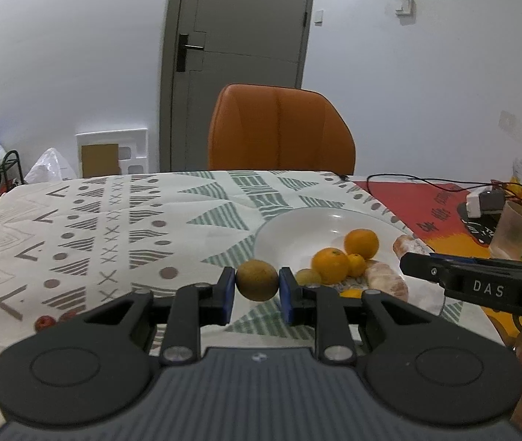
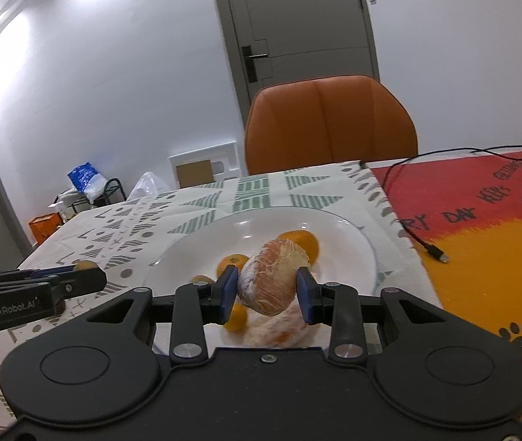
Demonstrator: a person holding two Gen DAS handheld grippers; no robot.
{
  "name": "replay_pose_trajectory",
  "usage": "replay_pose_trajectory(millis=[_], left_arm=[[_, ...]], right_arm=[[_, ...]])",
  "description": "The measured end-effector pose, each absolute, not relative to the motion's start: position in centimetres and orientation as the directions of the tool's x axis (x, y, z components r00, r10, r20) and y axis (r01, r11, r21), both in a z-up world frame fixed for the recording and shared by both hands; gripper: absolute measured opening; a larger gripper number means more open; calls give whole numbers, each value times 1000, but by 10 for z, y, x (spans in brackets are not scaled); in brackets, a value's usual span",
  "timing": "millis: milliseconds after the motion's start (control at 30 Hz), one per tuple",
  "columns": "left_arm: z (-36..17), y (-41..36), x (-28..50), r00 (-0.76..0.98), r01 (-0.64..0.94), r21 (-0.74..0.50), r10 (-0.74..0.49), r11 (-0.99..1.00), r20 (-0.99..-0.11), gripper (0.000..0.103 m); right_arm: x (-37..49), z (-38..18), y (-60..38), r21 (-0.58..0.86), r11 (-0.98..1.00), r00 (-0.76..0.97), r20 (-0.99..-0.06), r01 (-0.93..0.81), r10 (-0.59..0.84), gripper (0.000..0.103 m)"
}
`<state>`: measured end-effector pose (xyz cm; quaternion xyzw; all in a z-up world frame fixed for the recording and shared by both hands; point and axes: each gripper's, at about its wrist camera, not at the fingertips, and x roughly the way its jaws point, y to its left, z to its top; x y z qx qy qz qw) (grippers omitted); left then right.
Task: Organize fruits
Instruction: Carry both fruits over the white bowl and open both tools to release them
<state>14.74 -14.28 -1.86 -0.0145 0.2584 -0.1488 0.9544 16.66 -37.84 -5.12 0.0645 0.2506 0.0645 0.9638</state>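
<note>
Glossy white plate (image 2: 353,253) on matt patterned cloth (image 1: 114,220); pithy, rough peeled fruit (image 2: 268,283).

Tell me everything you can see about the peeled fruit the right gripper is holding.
The peeled fruit is a pale orange, oval lump with white stringy pith across its surface and no rind. The right gripper has its blue-padded jaws pressed against its two sides, holding it slightly tilted above the white plate, where oranges and another peeled piece lie.

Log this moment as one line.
left claw: shut on round brownish-green fruit | right claw: shut on peeled citrus piece, above white ceramic plate | plate: oranges
</note>
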Motion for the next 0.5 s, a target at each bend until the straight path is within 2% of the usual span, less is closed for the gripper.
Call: replay_pose_trajectory(millis=[233, 300, 500], left_arm=[[-23, -163, 155, 808, 306, -98, -313, 947, -499, 24], [-24, -167, 156, 804, 314, -98, -320, 944, -501, 24], [-26, -177, 157, 795, 334, -96, -335, 938, -506, 24]], right_arm=[[170, -54, -394, 162, 985, 869, -477, -66, 136, 33], [170, -54, -399, 173, 984, 872, -473, -51, 129, 39], [166, -52, -404, 187, 980, 874, -463, -64, 145, 39]])
